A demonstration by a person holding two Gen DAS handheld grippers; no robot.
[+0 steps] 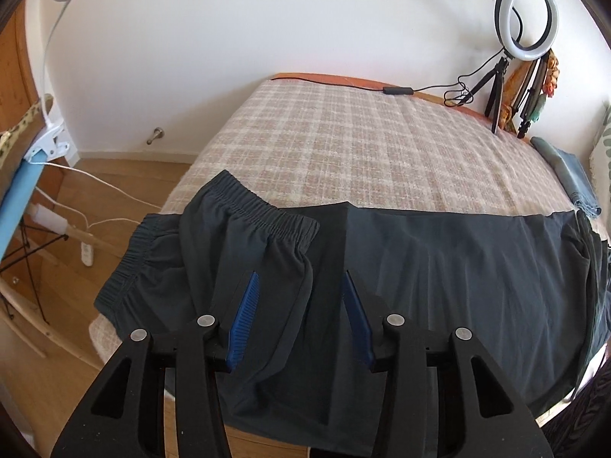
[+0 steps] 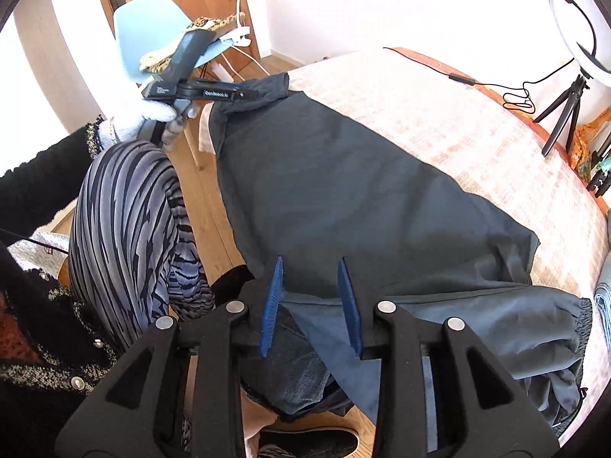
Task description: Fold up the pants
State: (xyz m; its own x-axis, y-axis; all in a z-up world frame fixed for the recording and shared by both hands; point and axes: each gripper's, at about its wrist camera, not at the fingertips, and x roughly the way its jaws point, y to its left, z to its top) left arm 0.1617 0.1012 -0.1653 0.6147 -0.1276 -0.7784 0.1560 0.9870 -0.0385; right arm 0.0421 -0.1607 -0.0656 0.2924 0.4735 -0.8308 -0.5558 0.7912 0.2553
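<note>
Dark grey pants [image 1: 439, 267] lie across the near edge of a bed with a plaid blanket [image 1: 362, 141]. The elastic waistband [image 1: 252, 206] is at the left, partly folded over. My left gripper [image 1: 299, 286] is open and empty, its blue pads [image 1: 244, 313] just above the waist part. In the right wrist view the pants [image 2: 362, 191] stretch away towards the left gripper [image 2: 244, 93], which hovers at the waistband. My right gripper [image 2: 311, 271] is open and empty over the leg end, near the elastic cuff [image 2: 584, 328].
A ring light on a tripod [image 1: 525, 19] stands at the bed's far right with a cable. Folded blue cloth [image 1: 573, 175] lies at the right edge. A blue chair [image 2: 152, 26] and a clamp lamp stand left of the bed on the wood floor. The person's legs [image 2: 126, 229] are close.
</note>
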